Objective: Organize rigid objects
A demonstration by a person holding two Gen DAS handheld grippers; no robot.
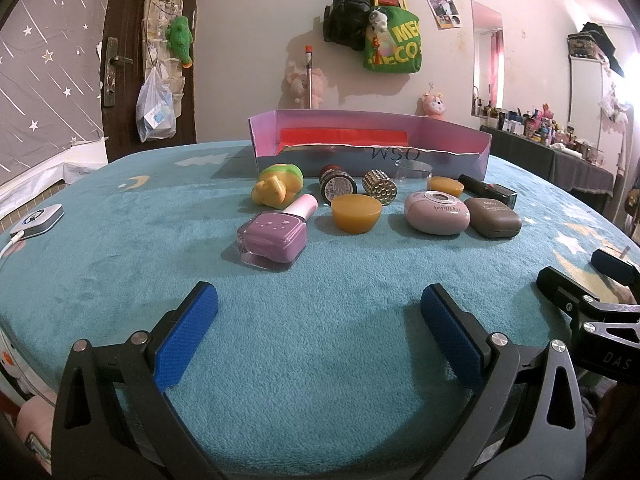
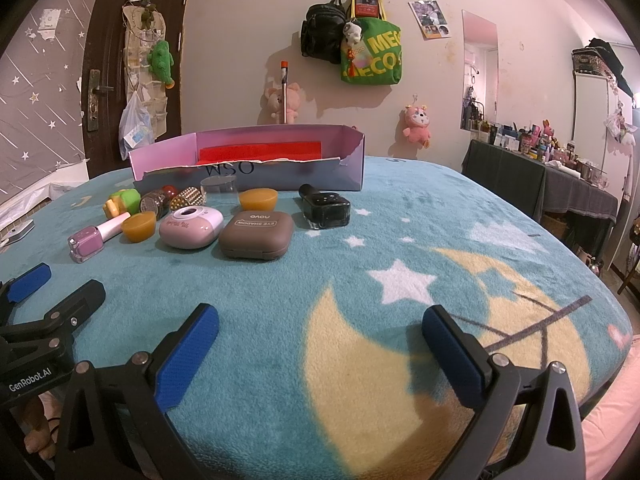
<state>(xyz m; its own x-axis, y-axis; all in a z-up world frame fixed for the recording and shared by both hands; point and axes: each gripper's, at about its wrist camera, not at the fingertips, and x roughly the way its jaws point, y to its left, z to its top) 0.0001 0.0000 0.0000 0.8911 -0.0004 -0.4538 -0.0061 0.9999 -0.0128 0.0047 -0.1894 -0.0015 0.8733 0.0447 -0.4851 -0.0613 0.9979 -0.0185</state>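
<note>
Small items lie on the teal blanket before a purple open box (image 1: 472, 160) with a red lining. Nearest my left gripper (image 1: 319, 320) is a purple nail polish bottle (image 1: 276, 236). Behind it are a yellow-green toy (image 1: 276, 186), an orange cup (image 1: 356, 213), a dark jar (image 1: 337, 186), a studded gold cylinder (image 1: 379, 186), a pink case (image 1: 437, 213), a brown eyeshadow case (image 1: 495, 216) and a black bottle (image 1: 490, 192). My right gripper (image 2: 320, 332) is open and empty over the moon pattern; the brown case (image 2: 256, 236), black bottle (image 2: 326, 206) and box (image 2: 304, 178) lie ahead. Both grippers are open.
A white device with a cable (image 1: 38, 220) lies at the blanket's left edge. A clear glass (image 1: 414, 171) and a second orange cup (image 1: 446, 186) stand before the box. A cluttered dark table (image 2: 540, 184) stands at the right. Bags and plush toys hang on the wall.
</note>
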